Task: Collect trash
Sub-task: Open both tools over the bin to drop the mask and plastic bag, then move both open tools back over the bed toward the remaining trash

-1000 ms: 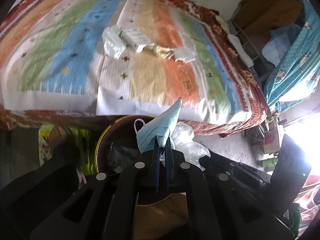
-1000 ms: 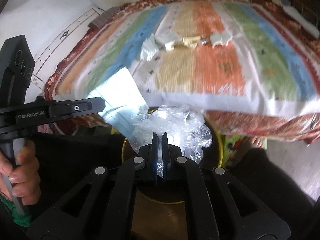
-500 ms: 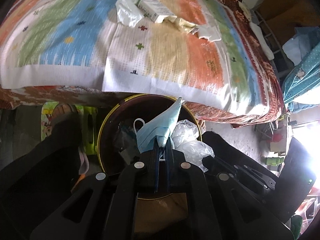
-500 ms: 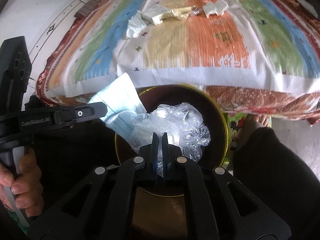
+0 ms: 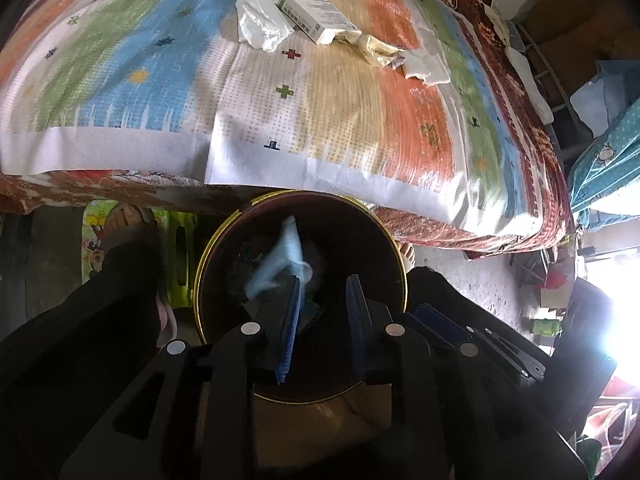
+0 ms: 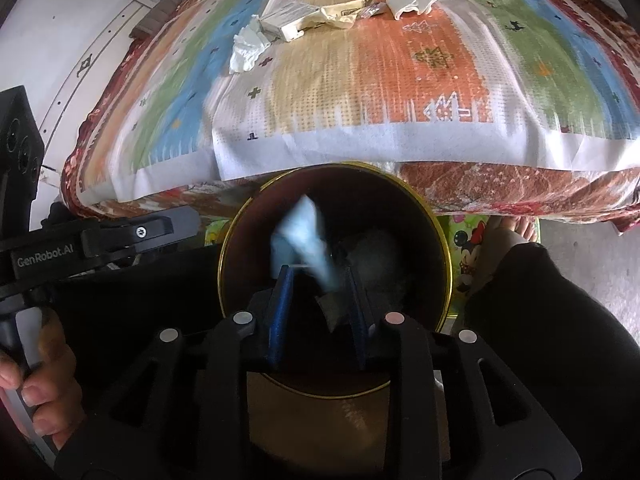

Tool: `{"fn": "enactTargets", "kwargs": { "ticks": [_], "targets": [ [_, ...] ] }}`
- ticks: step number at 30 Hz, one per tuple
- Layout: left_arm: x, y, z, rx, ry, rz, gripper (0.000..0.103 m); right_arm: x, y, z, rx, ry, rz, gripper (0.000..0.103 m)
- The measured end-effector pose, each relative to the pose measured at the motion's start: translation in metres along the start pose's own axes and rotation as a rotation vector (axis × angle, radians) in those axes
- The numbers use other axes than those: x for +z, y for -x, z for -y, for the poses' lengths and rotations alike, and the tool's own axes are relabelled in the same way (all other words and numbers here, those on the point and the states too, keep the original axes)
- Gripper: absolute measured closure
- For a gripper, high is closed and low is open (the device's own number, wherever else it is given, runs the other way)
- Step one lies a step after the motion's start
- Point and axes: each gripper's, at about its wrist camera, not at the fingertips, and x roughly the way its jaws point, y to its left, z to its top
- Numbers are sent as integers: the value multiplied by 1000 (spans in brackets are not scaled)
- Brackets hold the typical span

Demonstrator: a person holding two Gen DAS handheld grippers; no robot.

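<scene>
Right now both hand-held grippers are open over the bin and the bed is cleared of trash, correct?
Not cleared. The left wrist view shows a crumpled tissue, a carton and wrappers on the bed. Both hand-held grippers are open over the bin.

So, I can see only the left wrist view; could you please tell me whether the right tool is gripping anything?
Observer: No. The right tool has just been opening its jaws, which stand apart; neither pad presses on anything.
Operator: Thank you. Is there anything in the bin besides the blue mask?
Observer: Yes, a pale, blurred clump, probably clear plastic, sits to the right of the mask inside the bin.
</scene>
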Motion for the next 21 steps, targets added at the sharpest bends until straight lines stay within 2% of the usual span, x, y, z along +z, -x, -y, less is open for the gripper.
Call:
{"fn": "enactTargets", "kwargs": {
  "ticks": [9, 12, 14, 16, 18, 21],
  "targets": [
    [9, 22, -5, -45, 29, 84, 65, 9, 16, -3, -18, 28, 67, 71],
    [19, 31, -4, -40, 25, 116, 58, 16, 27, -9, -19, 67, 116, 64],
    [28, 39, -2, -48, 15, 137, 45, 21, 33, -9, 7, 63, 130, 60],
    [38, 49, 4, -64, -14, 155, 37, 28, 39, -6, 16, 54, 145, 60],
    [45, 56, 5, -58, -17, 186, 35, 36, 44, -5, 24, 54, 159, 58],
    [57, 65, 5, -55, -14, 218, 29, 46, 55, -10, -7, 94, 202, 44]
  ]
}}
